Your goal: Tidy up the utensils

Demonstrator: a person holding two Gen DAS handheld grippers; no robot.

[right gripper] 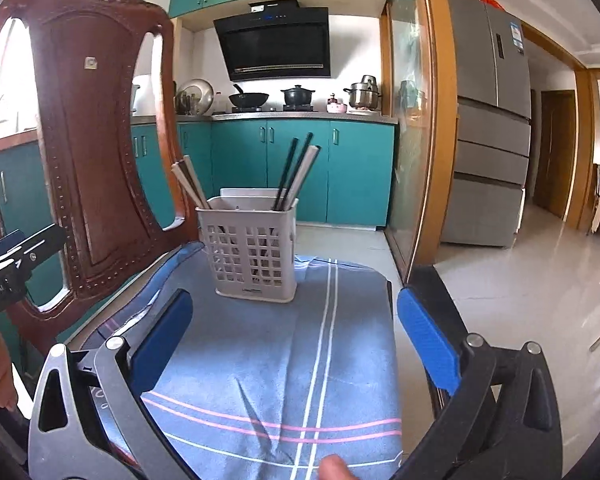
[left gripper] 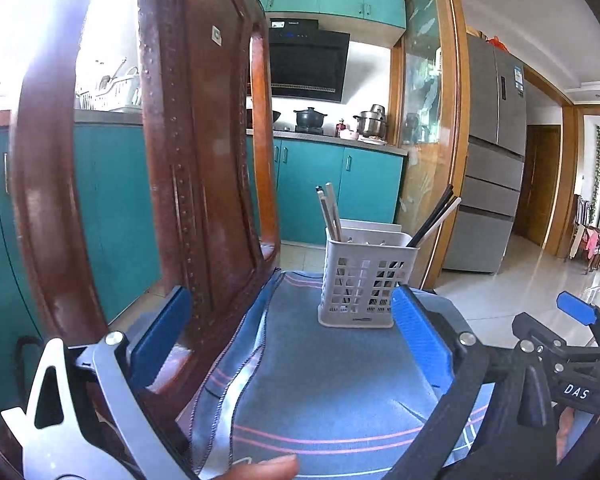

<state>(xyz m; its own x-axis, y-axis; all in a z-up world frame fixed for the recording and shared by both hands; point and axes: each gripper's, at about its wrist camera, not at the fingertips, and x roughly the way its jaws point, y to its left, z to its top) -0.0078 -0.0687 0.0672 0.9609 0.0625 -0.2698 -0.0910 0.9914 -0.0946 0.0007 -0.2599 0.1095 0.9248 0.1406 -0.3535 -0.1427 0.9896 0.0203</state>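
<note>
Right wrist view, chopsticks (right gripper: 296,172) upright in basket (right gripper: 252,256), fingers (right gripper: 428,344) apart

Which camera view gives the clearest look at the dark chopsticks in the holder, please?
The right wrist view: the dark chopsticks stand out against teal cabinets. The left wrist view shows them smaller, against the glass door.

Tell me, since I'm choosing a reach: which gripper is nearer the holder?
Left, though only slightly. The left gripper sits close before the holder; the right gripper hangs a little farther back.
</note>
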